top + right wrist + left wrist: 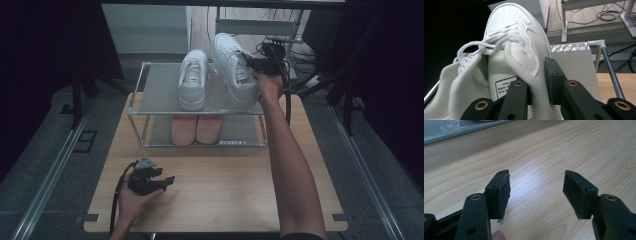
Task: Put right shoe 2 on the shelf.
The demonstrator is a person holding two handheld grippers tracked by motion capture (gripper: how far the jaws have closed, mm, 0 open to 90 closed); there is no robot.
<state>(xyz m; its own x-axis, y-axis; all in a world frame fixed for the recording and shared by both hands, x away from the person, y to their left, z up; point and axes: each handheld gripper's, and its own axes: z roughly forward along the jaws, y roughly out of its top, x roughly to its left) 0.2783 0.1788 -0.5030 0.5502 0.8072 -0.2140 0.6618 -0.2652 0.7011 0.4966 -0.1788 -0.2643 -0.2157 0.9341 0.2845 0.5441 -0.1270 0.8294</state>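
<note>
A white sneaker (231, 60) leans tilted at the right of the rack's top shelf (160, 85), toe pointing away. My right gripper (250, 67) is shut on its collar. In the right gripper view one jaw is inside the sneaker (509, 22) and the other outside, with my right gripper (536, 82) pinching the padded side wall. A second white sneaker (193, 80) stands flat to its left. My left gripper (167, 181) rests in a hand on the wooden table (225, 190) near the front left. My left gripper (536, 192) is open with nothing between its jaws.
A pair of pink shoes (196, 127) sits on the rack's lower shelf. The rack has metal corner posts (610, 67) and takes up the far half of the table. Cables and metal frame legs (295, 55) lie beyond the table at the back right.
</note>
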